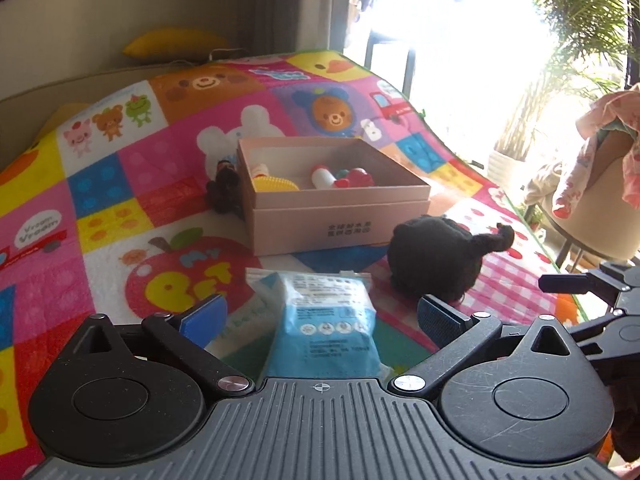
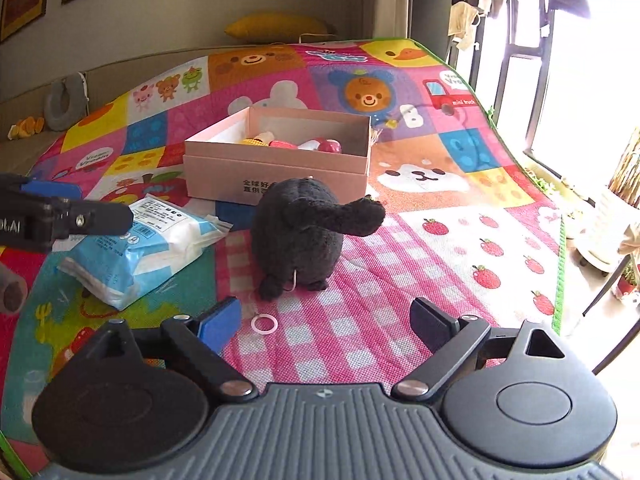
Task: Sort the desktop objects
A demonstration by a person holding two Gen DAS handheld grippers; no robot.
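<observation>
1. Surface: a bright cartoon-patterned play mat with a window behind; the open pink box on it is the landmark and already contains small toys.
2. The blue-white wipes packet lies just in front of the box, long axis pointing toward it, directly ahead of the left gripper.
3. Left gripper: jaws spread wide, straddling the packet, pads not pressing.
4. The black plush toy stands touching the box front, ahead of the right gripper.
5. Right gripper: spread, empty; a pink ring lies near its left finger.

Pink box, black plush, blue-white packet, multicoloured cartoon-patchwork mat
</observation>
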